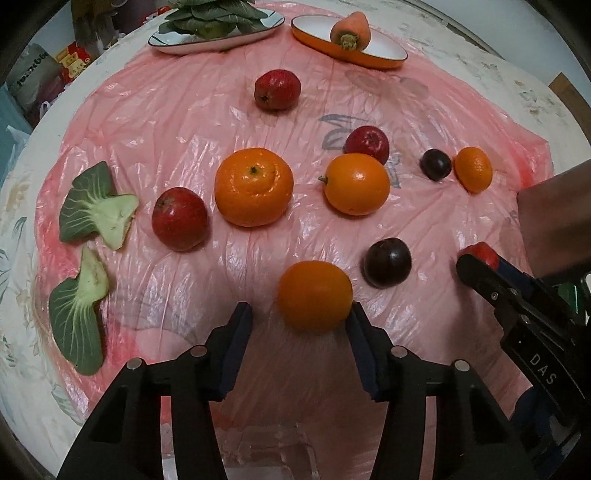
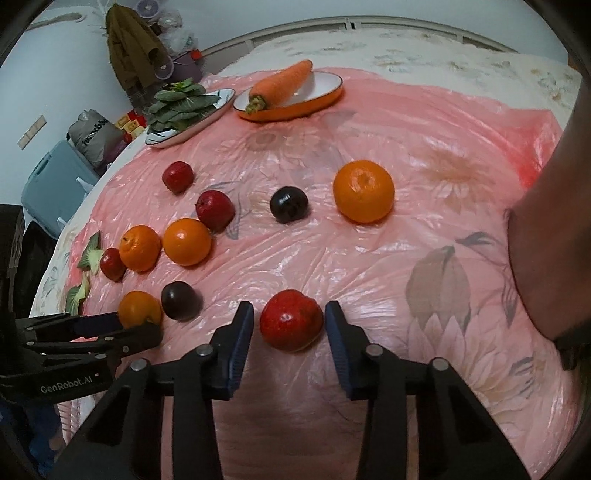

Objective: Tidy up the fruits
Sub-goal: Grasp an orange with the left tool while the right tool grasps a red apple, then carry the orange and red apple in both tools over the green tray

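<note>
My left gripper point(image 1: 300, 314) is open around a small orange point(image 1: 314, 295) lying on the pink plastic sheet; only the right pad looks to touch it. My right gripper point(image 2: 289, 319) is open around a red apple point(image 2: 291, 319), with small gaps on both sides. The right gripper shows in the left wrist view point(image 1: 476, 266). Several oranges, red apples and dark plums lie scattered ahead: a large orange point(image 1: 254, 186), a dark plum point(image 1: 387, 262), an orange point(image 2: 363, 190).
A plate of leafy greens point(image 1: 214, 26) and an orange dish holding a carrot point(image 1: 347, 35) stand at the far edge. Two bok choy pieces point(image 1: 98, 206) lie at the left. A person's forearm point(image 2: 546, 240) is at the right.
</note>
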The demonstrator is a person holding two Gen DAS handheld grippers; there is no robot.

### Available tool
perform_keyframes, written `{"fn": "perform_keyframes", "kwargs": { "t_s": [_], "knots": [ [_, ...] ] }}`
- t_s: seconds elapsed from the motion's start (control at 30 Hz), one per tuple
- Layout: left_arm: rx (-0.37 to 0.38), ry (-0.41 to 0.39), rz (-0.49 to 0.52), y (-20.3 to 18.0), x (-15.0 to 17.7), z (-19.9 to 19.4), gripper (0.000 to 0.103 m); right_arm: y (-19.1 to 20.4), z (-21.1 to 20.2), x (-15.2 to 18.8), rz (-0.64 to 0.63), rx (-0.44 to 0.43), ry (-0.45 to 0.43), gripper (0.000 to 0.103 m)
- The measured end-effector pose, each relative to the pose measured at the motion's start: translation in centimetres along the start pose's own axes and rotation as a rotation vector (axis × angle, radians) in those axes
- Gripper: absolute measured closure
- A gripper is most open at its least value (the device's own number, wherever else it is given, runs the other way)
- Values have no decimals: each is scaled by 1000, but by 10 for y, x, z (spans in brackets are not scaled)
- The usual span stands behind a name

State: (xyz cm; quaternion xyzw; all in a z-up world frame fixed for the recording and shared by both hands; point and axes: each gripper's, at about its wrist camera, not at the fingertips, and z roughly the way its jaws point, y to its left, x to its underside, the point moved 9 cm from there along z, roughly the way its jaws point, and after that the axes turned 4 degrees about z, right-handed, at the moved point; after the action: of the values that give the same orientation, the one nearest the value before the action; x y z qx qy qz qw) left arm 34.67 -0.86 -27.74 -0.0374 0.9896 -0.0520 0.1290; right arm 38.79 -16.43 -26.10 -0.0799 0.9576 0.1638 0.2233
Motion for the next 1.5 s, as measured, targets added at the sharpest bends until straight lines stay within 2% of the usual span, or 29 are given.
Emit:
{"fn": "perform_keyframes", "kwargs": {
  "t_s": [0.13,0.2,0.3,0.47,0.8,1.03,1.27,1.5],
  "knots": [
    [-7,8,5,-2,-4,8,56,-2,4,2,18,10,10,64],
    [-6,8,0,-2,-5,9,57,-3,6,2,18,21,10,75],
    [-7,2,2,-5,-9,12,59,-4,7,2,26,17,10,75],
    [4,-12,-6,-2,-6,5,70,-4,4,1,22,17,5,76],
    [45,-44,-5,-5,-5,-17,71,-3,-16,6,50,8,-11,76],
    [37,-55,21,-5,4,-38,72,0,-36,11,61,2,-18,76],
    [22,-41,93,-16,21,-57,72,-2,-61,27,99,-16,-9,76],
    [51,-16,243,-69,36,-70,72,-27,-96,59,166,-8,4,76]
  ]
}}
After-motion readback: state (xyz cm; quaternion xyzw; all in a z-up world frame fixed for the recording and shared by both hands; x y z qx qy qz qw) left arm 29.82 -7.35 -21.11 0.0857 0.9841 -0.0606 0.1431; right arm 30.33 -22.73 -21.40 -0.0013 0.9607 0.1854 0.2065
